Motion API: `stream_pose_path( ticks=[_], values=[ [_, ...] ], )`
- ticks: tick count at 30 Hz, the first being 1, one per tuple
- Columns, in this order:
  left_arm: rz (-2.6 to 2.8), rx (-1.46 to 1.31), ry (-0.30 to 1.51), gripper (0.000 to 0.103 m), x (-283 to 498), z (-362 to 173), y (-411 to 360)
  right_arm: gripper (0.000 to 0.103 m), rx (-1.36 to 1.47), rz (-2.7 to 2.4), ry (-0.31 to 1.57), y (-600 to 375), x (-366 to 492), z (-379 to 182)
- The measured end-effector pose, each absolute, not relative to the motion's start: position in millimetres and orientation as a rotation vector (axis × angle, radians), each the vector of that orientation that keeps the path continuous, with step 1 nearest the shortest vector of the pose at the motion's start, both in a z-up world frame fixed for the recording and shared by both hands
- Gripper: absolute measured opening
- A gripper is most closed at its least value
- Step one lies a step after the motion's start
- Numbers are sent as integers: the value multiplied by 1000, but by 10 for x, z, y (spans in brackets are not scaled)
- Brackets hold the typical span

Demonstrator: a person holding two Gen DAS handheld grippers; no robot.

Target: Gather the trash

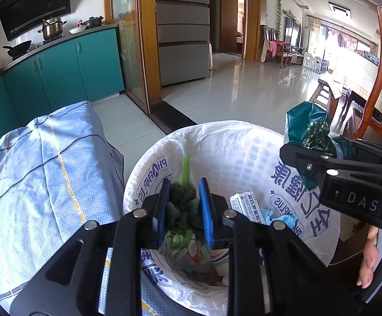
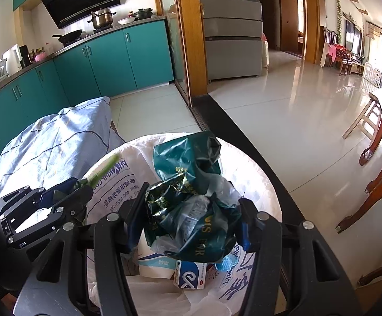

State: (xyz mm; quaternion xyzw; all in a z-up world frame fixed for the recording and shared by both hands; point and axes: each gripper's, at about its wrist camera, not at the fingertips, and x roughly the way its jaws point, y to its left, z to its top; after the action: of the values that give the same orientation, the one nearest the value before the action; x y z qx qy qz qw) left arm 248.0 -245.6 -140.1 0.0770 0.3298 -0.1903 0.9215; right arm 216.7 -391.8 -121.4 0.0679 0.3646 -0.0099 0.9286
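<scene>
A trash bin lined with a white printed plastic bag (image 1: 243,142) stands on the floor below both grippers; it also shows in the right wrist view (image 2: 254,173). My left gripper (image 1: 184,205) is shut on green vegetable scraps (image 1: 181,205) over the bin's mouth. My right gripper (image 2: 191,221) is shut on a crumpled dark green plastic bag (image 2: 191,210) with a foil wrapper, over the bin; the bag also shows in the left wrist view (image 1: 307,129). Inside the bin lie a medicine box (image 2: 191,276), papers and a blue scrap (image 1: 280,218).
A light blue checked woven sack (image 1: 40,173) stands against the bin's left side. Teal kitchen cabinets (image 1: 59,73) run behind it. A sliding door track (image 2: 230,126) crosses the floor. Wooden chairs and a table (image 2: 380,142) stand to the right.
</scene>
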Motion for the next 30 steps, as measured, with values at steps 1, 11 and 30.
stream_pose_path(
  ticks=[1,11,30],
  values=[
    [-391,154,678,31,2481,-1401,-2452,56,140,-19,749,-3917,2169,-1217],
    [-347,118,658,61,2470,-1353,-2372,89,214,-50,701,-4059,2106,-1154],
    [-175,84,469,91,1735,-662,-1523,98,263,-45,543,-3917,1845,-941]
  ],
)
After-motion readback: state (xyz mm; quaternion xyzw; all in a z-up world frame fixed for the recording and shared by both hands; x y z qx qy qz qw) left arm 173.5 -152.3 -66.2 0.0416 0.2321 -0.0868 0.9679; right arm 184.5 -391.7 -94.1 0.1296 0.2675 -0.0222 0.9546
